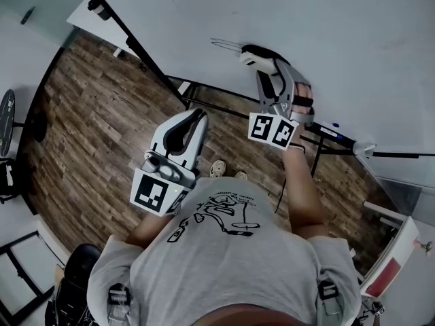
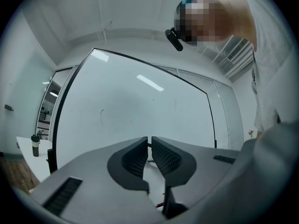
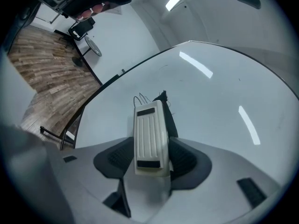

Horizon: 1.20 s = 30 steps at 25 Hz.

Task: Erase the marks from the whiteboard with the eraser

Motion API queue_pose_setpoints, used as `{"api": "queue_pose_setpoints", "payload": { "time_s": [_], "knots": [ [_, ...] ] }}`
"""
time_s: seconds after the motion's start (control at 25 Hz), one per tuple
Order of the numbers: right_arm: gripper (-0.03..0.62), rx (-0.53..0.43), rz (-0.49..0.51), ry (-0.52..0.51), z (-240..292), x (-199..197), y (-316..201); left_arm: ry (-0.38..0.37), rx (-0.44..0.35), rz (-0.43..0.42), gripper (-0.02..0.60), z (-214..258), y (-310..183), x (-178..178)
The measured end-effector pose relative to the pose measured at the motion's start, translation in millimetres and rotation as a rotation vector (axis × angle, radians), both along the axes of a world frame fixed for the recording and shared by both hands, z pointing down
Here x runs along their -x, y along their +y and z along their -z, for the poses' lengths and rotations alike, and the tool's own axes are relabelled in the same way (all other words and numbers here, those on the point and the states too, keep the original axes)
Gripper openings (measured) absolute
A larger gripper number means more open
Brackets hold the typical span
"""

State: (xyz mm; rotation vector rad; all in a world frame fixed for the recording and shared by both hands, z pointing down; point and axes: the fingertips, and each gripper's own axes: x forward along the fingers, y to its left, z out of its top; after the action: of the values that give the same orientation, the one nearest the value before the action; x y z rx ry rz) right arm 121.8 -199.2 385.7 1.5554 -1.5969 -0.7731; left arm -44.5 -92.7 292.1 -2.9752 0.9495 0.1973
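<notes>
My right gripper (image 1: 262,63) is shut on a white eraser (image 3: 150,136) with a dark felt face, and holds it against the whiteboard (image 1: 326,39). Thin black pen marks (image 1: 224,44) run on the board just left of the eraser's tip; in the right gripper view the marks (image 3: 140,99) show past the eraser's far end. My left gripper (image 1: 194,119) hangs lower and to the left, off the board, its jaws shut with nothing between them (image 2: 149,155). In the left gripper view a faint curved mark (image 2: 101,115) sits on the whiteboard (image 2: 140,111).
The whiteboard stands on a black frame with legs (image 1: 197,94) over a wood floor (image 1: 88,114). A tray ledge with a marker (image 1: 340,131) runs along the board's lower edge. A white table (image 1: 92,12) stands far left, a black chair (image 1: 75,277) near me.
</notes>
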Motion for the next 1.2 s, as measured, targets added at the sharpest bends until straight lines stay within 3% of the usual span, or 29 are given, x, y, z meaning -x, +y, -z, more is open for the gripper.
{"api": "queue_pose_setpoints", "payload": {
  "time_s": [0.24,0.64,0.88,1.2],
  "knots": [
    [0.242,0.031,0.022,0.020,-20.4,10.6,-5.2,-0.003,0.001,0.015,0.040,-1.5,-0.3,4.9],
    [0.241,0.177,0.061,0.003,-79.0,31.9,-15.2,-0.004,-0.004,0.033,0.040,2.1,-3.4,9.4],
    [0.244,0.211,0.059,-0.029,-70.0,36.0,-7.7,-0.004,0.009,0.034,0.040,-2.6,-5.8,12.6],
    [0.242,0.112,0.081,-0.073,-0.4,45.4,17.6,0.011,0.003,0.021,0.040,0.5,-6.8,9.6]
  ]
}}
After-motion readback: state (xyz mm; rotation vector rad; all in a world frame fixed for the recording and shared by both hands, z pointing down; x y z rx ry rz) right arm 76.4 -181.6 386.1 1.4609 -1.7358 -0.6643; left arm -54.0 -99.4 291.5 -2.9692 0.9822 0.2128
